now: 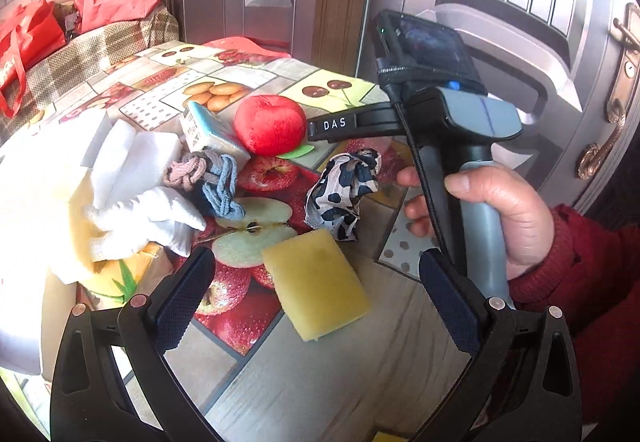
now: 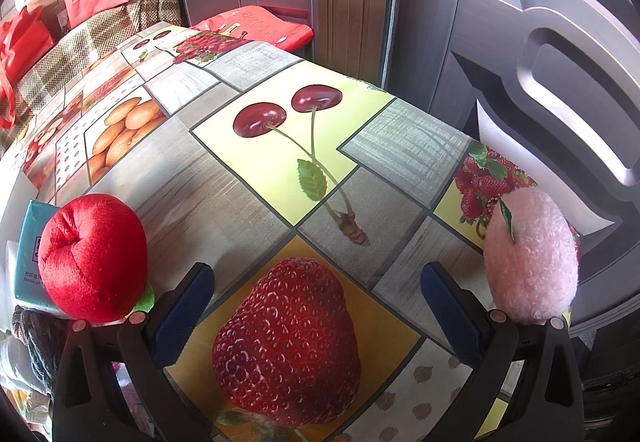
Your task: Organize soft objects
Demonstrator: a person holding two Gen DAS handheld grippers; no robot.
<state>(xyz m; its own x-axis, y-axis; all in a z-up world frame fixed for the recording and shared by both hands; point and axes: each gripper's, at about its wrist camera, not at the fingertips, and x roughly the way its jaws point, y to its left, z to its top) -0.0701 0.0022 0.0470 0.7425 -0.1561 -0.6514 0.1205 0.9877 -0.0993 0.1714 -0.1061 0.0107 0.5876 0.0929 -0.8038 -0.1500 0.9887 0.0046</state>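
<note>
Both grippers are standing empty, fingers spread wide, so the work is judged to be between picks.

The left gripper (image 1: 316,306) is hovering over the patterned tablecloth (image 1: 320,382) with the yellow sponge (image 1: 318,282) lying directly between its fingertips. Beyond it, the spotted scrunchie (image 1: 344,193) is lying ahead, and the knotted hair ties (image 1: 204,177) and white glove (image 1: 148,217) ahead-left.

The right gripper (image 2: 318,306) is framing only bare cloth. The red plush apple (image 2: 94,258) is sitting just outside its left finger, and the pink plush ball (image 2: 532,254) just outside the right one, apparently near the table edge.

Next move, as judged: lower and close on the sponge.
</note>
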